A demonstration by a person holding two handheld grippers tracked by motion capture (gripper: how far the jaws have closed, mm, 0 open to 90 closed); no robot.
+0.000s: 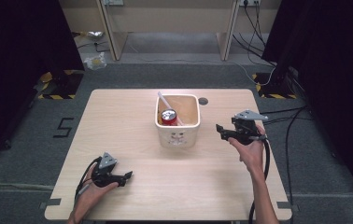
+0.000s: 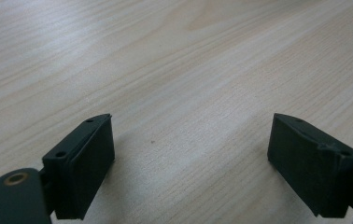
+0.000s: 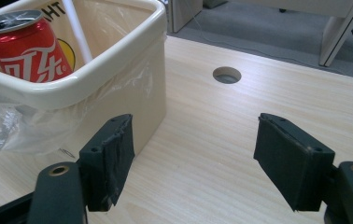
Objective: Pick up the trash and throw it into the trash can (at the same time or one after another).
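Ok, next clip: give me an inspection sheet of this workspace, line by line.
Surface: light wooden table, with a round cable hole near the far edge.
Job's things: cream bin lined with clear plastic, holding a red can and a white stick.
Clutter: nothing seen.
Grippers: left claw open above bare wood; right claw open beside the bin, nothing between its jaws.
Cables: black cable trails from the right claw.
Surroundings: grey floor, dark curtains, desk legs behind.
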